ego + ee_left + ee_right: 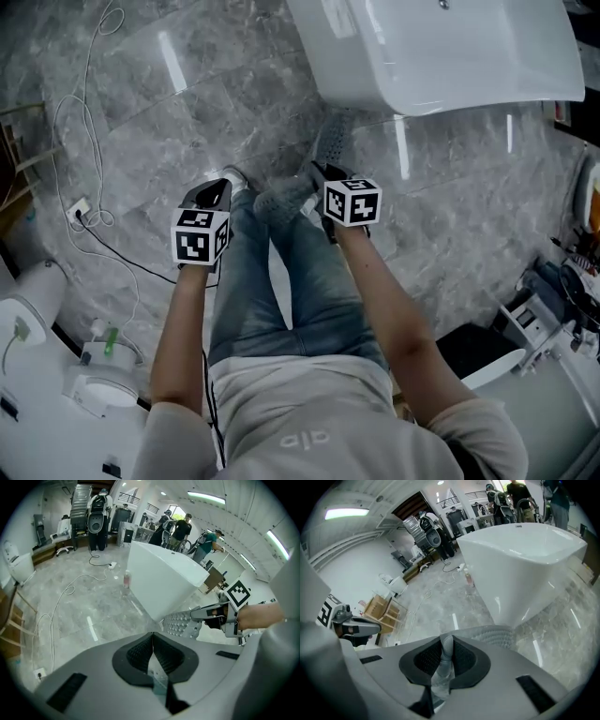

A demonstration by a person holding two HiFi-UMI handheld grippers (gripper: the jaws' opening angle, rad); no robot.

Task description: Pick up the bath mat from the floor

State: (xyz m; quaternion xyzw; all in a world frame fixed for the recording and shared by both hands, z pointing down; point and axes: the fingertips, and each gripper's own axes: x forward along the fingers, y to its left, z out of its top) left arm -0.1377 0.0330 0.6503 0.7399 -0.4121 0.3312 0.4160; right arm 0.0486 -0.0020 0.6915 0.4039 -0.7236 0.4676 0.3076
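Marble floor [169, 122]; mat [281, 197] in both grippers [214, 192] [325, 180]

Bright ceiling strips [206, 498] glare off the glossy floor [187, 112]; both gripper views bend toward dark, vignetted edges.

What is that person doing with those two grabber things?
A person is holding a gripper in each hand. The left gripper and the right gripper are both clamped on a grey, bumpy bath mat. It hangs between them over the marble floor, beside the white bathtub. It looks picked up.
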